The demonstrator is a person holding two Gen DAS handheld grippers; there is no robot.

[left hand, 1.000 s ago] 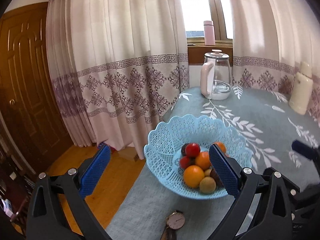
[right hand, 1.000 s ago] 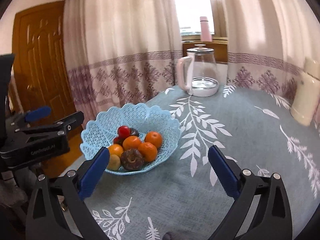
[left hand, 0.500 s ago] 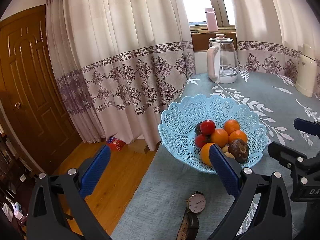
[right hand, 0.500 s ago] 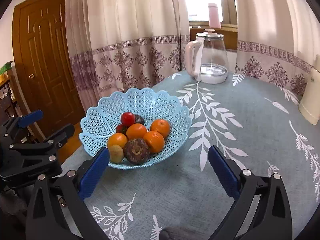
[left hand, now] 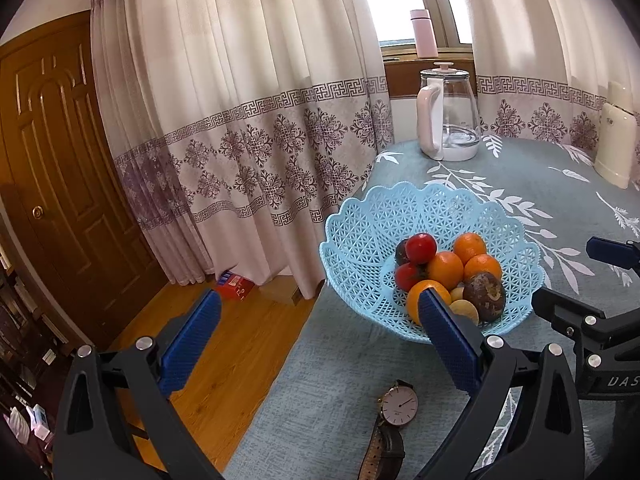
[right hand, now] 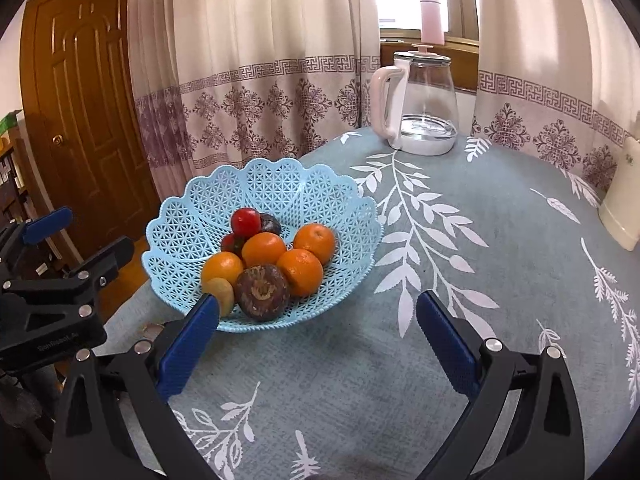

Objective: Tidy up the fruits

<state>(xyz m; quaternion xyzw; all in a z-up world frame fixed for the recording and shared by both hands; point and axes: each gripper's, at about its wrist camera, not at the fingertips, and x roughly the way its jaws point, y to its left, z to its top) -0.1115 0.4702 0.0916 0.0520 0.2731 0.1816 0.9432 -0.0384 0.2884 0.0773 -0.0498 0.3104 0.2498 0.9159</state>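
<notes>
A pale blue lattice basket (right hand: pixel 352 236) of oranges (right hand: pixel 300 272), tomatoes (right hand: pixel 245 221) and brown fruit sits near the bench's (right hand: pixel 500 264) left edge. Both the left gripper (left hand: pixel 316 336) and right gripper (right hand: pixel 316 332) hover with jaws spread wide, grasping nothing.

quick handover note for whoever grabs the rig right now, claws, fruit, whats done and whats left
Left claw: open, empty, held over the table's near-left edge.
Right claw: open, empty, above the tablecloth just in front of the basket.
Fruit: all of it sits piled in the blue basket: four oranges, two red tomatoes, a brown round fruit, a small kiwi-like one, and a dark one at the back.
Also on the table: a wristwatch and a glass kettle.
Done: no loose fruit in sight.
Left: nothing gripped; any further sorting is not started.
</notes>
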